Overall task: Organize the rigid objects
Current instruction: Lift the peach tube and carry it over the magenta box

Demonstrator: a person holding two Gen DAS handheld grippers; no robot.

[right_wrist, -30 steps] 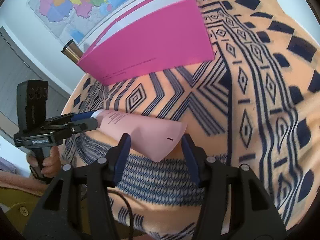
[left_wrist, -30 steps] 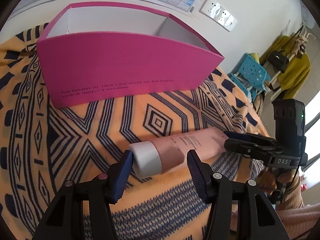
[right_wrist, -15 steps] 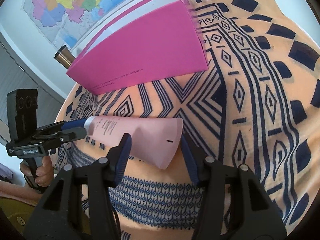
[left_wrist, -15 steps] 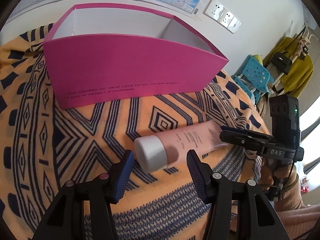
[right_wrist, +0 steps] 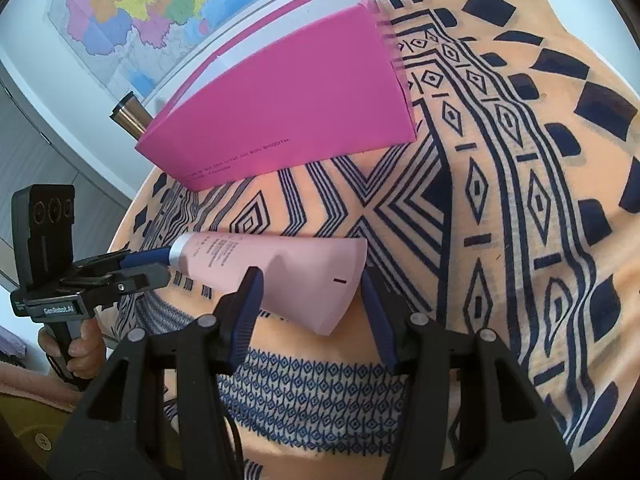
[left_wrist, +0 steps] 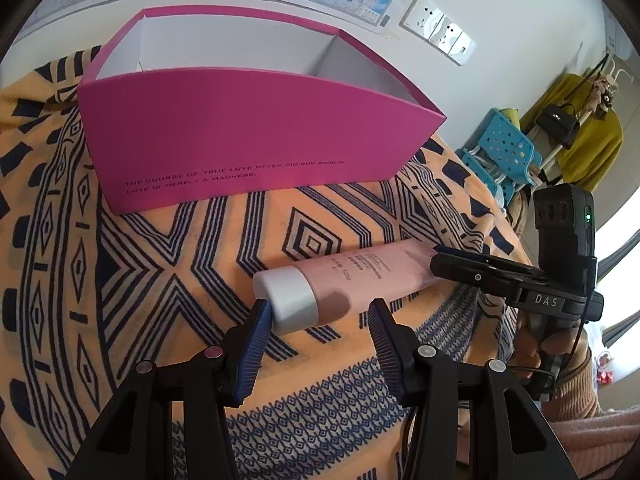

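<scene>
Two-handed pickup of a pink tube, which lies on its side on the patterned cloth covering the worktop, in front of the open pink box and clear of it.

Left claw — at the capped end. Its jaws are closing around the white cap; the left pad looks to touch the cap, while a gap shows at the right pad, so nothing is gripped yet.

Right claw — at the flat crimped end. Its jaws sit either side of the tube's wide tail; both pads seem to be against it, but whether they press firmly cannot be told for certain.

Step in hand: securing both ends of the tube before lifting. The box interior, seen from the left wrist, appears empty.

Next move, as judged: finish closing on the cap, then raise both ends together, keeping the tube level — and carry it over the near wall of the box to set it inside.
</scene>
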